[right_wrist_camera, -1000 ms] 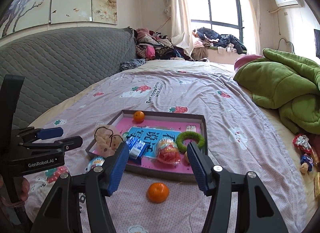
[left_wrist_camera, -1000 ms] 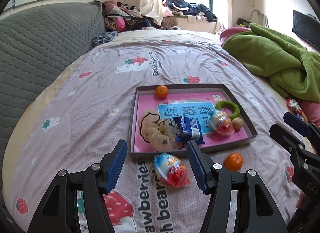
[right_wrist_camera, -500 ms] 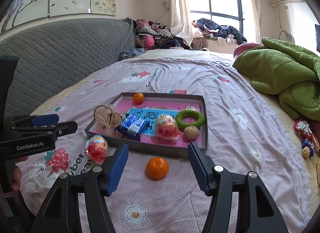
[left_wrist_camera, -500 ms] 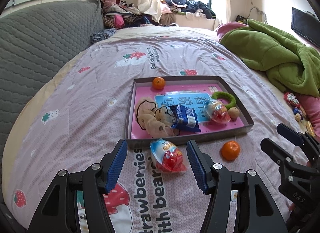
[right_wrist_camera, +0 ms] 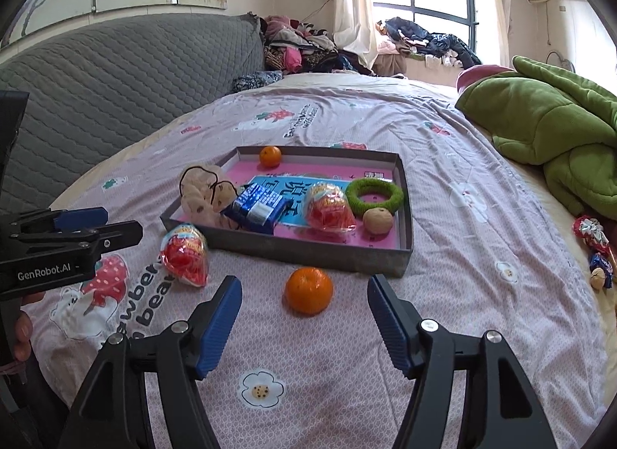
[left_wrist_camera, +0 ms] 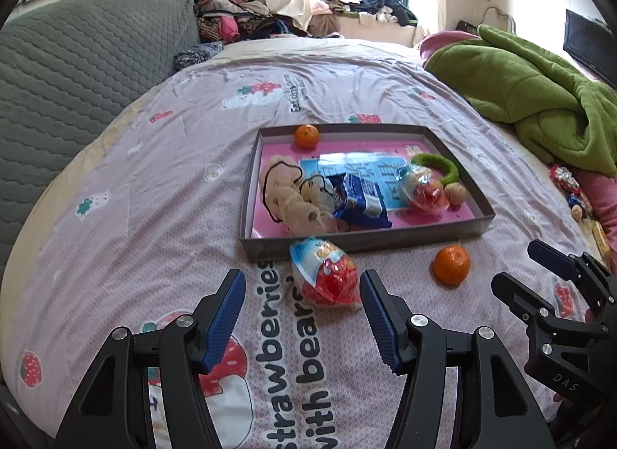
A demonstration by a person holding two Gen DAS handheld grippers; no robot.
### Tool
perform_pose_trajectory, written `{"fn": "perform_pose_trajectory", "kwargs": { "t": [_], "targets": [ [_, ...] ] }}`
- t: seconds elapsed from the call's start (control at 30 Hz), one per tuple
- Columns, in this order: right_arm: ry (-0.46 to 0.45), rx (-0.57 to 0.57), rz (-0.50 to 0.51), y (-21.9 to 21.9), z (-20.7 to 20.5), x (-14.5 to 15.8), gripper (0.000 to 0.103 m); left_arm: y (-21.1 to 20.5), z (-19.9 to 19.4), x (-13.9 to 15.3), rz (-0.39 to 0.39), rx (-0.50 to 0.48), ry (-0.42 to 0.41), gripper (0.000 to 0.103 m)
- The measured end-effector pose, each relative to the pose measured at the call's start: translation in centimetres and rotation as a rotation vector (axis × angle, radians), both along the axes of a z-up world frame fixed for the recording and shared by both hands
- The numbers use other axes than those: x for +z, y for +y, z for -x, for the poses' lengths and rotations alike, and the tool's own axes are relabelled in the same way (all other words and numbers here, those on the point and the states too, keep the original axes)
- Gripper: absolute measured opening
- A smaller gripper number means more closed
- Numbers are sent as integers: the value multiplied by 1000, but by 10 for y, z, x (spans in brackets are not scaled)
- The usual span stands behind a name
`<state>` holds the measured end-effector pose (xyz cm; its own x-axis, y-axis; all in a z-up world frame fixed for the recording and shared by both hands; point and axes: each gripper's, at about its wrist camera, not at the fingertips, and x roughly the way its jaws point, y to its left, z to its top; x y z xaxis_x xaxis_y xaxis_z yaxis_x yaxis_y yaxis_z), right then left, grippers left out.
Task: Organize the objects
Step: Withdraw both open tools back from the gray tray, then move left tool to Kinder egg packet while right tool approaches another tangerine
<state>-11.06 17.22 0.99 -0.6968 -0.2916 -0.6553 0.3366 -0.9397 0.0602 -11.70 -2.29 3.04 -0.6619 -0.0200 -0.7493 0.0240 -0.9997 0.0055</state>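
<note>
A grey tray [left_wrist_camera: 362, 242] [right_wrist_camera: 339, 254] with a pink floor lies on the bed. It holds an orange, a plush toy, a blue snack pack, a wrapped red egg toy, a green ring and a walnut. A second wrapped egg toy [left_wrist_camera: 326, 277] [right_wrist_camera: 185, 250] lies on the sheet just before the tray. A loose orange [left_wrist_camera: 451, 264] [right_wrist_camera: 309, 290] lies beside it. My left gripper [left_wrist_camera: 302, 318] is open, its jaws either side of the egg toy, just short of it. My right gripper [right_wrist_camera: 304, 323] is open, just short of the loose orange.
A green blanket [left_wrist_camera: 540, 98] is heaped at the right. Small wrapped items [right_wrist_camera: 592, 235] lie by the bed's right edge. A grey headboard [right_wrist_camera: 115, 82] runs along the left. Clothes [left_wrist_camera: 239, 24] are piled at the far end.
Both grippers have moved forward and lower. The egg toy and the loose orange now sit closer to the open jaws. Nothing was taken hold of.
</note>
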Motion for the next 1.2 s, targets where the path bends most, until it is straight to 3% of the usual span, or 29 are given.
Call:
{"fn": "perform_pose_trajectory", "kwargs": {
  "t": [0.43, 1.2],
  "targets": [
    [-64, -5, -6, -2, 8, -21, 67, 6, 2, -33, -25, -21, -67, 63],
    [-121, -55, -2, -8, 35, -52, 67, 7, 38, -64, -93, -8, -94, 63]
  ]
}}
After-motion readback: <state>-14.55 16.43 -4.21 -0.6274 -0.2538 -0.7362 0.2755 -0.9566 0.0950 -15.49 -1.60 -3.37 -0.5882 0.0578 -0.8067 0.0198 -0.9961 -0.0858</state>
